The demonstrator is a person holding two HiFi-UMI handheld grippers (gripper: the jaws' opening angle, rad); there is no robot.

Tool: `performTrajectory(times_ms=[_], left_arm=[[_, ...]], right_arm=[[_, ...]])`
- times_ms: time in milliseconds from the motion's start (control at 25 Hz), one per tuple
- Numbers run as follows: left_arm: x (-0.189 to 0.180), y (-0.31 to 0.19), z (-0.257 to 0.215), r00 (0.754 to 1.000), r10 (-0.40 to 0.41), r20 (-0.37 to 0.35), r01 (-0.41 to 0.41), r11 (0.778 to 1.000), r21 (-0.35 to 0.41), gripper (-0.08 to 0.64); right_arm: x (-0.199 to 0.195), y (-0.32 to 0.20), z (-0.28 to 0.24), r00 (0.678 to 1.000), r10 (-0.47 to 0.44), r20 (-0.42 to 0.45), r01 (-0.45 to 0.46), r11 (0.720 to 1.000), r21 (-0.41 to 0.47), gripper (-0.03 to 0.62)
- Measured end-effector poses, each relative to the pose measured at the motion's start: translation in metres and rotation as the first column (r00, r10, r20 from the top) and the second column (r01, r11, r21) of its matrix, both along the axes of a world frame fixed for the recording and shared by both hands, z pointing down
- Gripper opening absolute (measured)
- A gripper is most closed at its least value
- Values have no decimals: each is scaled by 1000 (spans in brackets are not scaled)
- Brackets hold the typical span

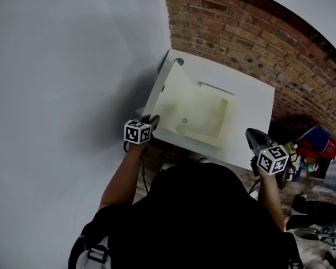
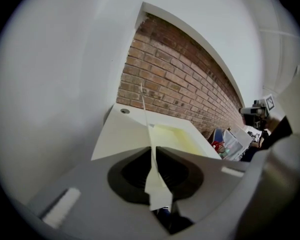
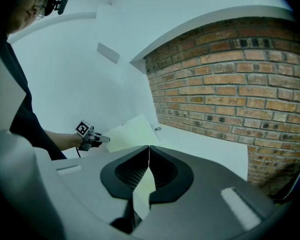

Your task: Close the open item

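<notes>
Where the brick wall (image 1: 241,32) meets the white wall (image 1: 61,66), a white box (image 1: 252,105) stands in the corner with its lid (image 1: 193,114) raised.

The lid is a pale cream panel with a stepped cut-out. It tilts up over the left part of the box top, and its far end lies near a small round hole (image 1: 179,61) at the box's back left corner.

The left gripper (image 1: 151,121) is at the box's front left corner, clenched on the near edge of the lid. In the left gripper view the lid (image 2: 157,186) runs edge-on between the two jaws, which pinch it from both sides. From the right gripper view the lid (image 3: 132,132) rises aslant, with the left gripper (image 3: 97,139) at its near corner.

The right gripper (image 1: 253,136) is at the box's front right corner, just beside the edge. Its jaws are closed tip to tip with nothing clamped (image 3: 149,148). Whether it touches the box cannot be told.

Red and blue things (image 1: 316,144) lie on the floor to the right of the box, below the brick wall.
</notes>
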State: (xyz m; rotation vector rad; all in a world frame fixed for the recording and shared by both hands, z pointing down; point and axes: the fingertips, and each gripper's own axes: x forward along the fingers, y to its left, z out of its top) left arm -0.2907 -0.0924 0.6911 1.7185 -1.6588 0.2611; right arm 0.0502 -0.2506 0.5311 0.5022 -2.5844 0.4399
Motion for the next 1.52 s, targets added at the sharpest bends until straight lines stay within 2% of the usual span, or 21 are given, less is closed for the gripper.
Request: performTrajectory(times_ms=[520,1000,1520], left_arm=[[11,-6,-10,999,1,50,1,1000,-30,25],[35,-26,-21,988,88,128,-84,996,-42,25],[63,-49,-29,970,178,169,-171,984,-54,27]], right_arm=[[9,5,10,1000,5,-3,-5,999,-33,3],[25,9,20,999,36,-8,-36,998,-48,3],[40,11,27,997,69,-15,-70,996,-61,3]])
